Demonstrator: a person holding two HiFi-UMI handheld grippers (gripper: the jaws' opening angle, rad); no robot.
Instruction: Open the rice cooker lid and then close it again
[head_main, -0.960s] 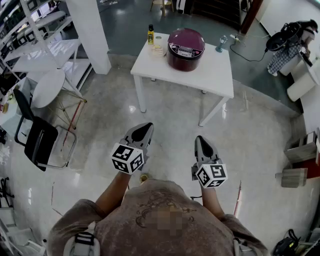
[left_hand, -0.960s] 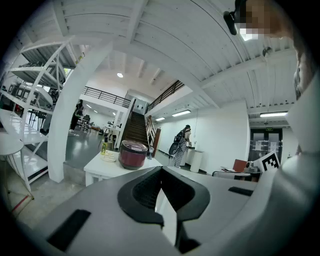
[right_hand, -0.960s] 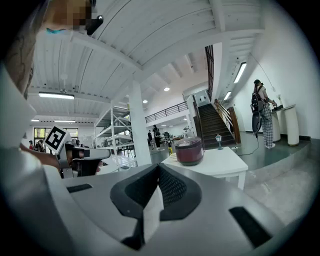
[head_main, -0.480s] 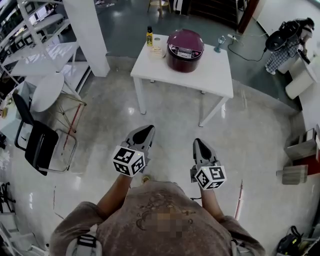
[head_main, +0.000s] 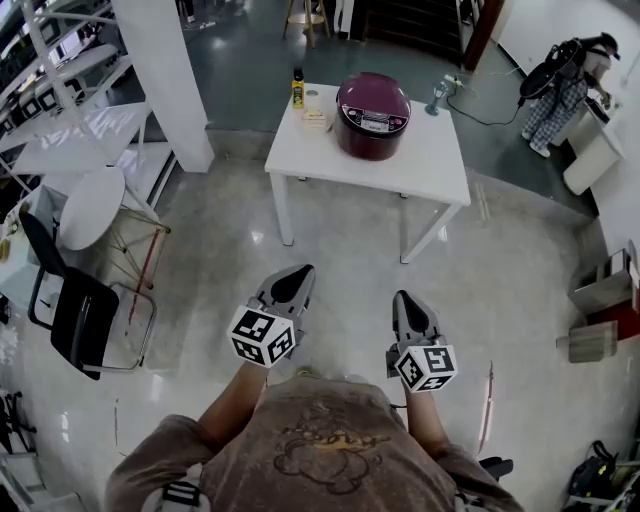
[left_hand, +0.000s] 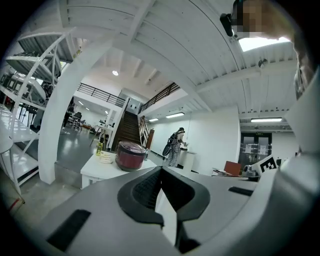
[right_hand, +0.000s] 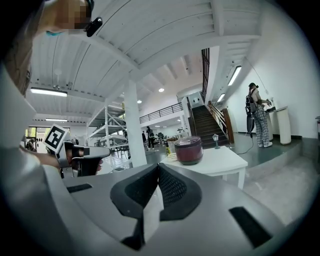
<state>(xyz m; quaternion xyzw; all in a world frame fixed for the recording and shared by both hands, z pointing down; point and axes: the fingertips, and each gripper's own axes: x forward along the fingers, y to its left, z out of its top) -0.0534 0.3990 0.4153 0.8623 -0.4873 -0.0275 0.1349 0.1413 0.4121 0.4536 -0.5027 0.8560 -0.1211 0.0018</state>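
rice cooker (head_main: 372, 104) sits closed toward the far side of the white table (head_main: 430, 165), well apart from both tools, with open floor between. left hand-held gripper (head_main: 301, 272) and right hand-held gripper (head_main: 403, 298) are both pressed together with nothing in the jaws, held low in front of the person. judgement: body is rigid and heavy enough to stay put. glossy domed lid (head_main: 385, 90) is likely slippery and hinged at the back. best hold is probably the front lip or latch by the control panel (head_main: 372, 122), not the dome. close it with a gentle downward press.

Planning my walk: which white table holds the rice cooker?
The rectangular table ahead, bearing the maroon rice cooker; the round table at left has none.
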